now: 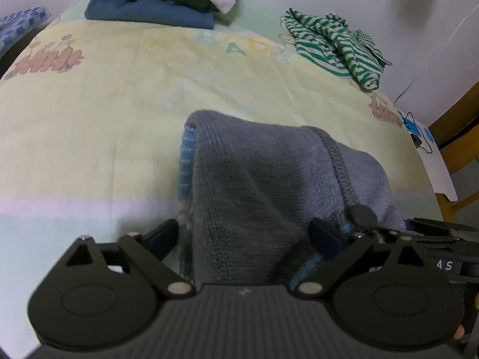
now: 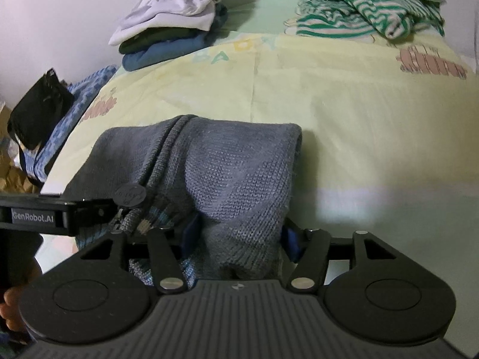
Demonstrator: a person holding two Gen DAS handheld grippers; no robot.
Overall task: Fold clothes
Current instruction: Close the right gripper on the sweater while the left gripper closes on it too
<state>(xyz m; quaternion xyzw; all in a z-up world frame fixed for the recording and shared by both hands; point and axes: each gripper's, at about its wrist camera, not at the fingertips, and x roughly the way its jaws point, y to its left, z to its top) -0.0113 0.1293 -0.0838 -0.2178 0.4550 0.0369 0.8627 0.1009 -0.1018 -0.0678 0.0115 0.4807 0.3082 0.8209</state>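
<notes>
Covering the whole work surface, a pale yellow sheet (image 1: 89,125) with cartoon prints is serving as the folding ground. Lying near its front edge, a grey knit sweater (image 2: 233,173) with a blue striped lining is sitting folded into a thick bundle, its button and placket showing toward the middle. Resting at the far left, a stack (image 1: 155,3) of three folded garments, white over dark green over blue, is counting as work already done. Waiting at the far right, a green striped top (image 1: 335,45) is lying crumpled and unfolded, well apart from the stack. Straddling the bundle's left part, the left gripper (image 1: 248,236) is standing wide apart, pads beside the knit without visibly pressing. Straddling the right part, the right gripper (image 2: 242,233) is sitting half apart with the knit filling the gap between its pads; whether they are clamping it cannot be told. Judging by this, the sweater is nearing completion, with stacking and the striped top remaining.
</notes>
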